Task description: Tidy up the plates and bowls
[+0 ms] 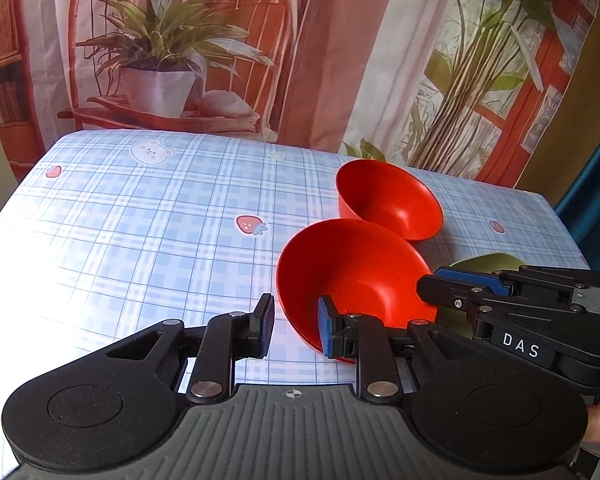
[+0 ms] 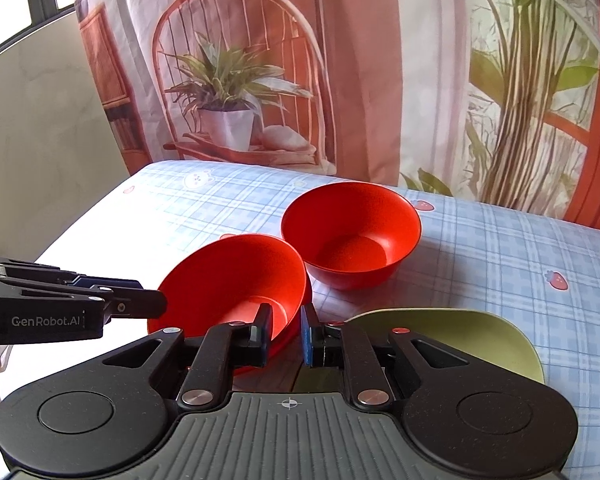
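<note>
Right wrist view: right gripper (image 2: 285, 330) fingers pinching near bowl (image 2: 236, 276) rim; left gripper (image 1: 296, 330) clamped on rim too. Looks light, stiff, slick plastic; best gripped by rim.

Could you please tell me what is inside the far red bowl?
Nothing that I can see: the far bowl shows only its bare red floor. The inner side of its near wall is hidden behind its own rim.

Table (image 2: 500, 248) with blue checked cloth; on it stand a far red bowl (image 2: 350, 236), a near red bowl (image 2: 236, 276) and a green plate (image 2: 460, 332).
</note>
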The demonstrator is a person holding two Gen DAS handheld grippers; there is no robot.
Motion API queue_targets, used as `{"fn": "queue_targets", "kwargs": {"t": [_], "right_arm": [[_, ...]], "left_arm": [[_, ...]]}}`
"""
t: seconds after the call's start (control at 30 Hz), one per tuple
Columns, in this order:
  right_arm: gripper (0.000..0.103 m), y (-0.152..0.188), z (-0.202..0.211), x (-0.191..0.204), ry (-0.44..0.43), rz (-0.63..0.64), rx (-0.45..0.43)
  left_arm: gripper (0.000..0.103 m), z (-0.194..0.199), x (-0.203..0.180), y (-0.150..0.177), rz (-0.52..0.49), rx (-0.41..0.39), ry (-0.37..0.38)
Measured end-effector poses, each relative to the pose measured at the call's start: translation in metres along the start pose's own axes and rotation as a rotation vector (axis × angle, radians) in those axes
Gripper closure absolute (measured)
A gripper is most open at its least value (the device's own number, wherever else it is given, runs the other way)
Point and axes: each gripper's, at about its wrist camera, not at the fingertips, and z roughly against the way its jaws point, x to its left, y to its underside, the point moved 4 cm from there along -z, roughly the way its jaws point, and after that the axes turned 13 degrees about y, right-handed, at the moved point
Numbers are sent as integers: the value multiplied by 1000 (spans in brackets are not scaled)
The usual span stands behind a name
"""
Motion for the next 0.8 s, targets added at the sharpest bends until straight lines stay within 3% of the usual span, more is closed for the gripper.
{"fn": "queue_targets", "kwargs": {"t": [0.4, 0.8], "right_arm": [[89, -19, 14, -17, 9, -2, -54], [88, -60, 17, -48, 54, -4, -112]], "left_arm": [[78, 14, -10, -29, -58, -48, -20], [78, 22, -22, -79, -129, -128, -45]]}}
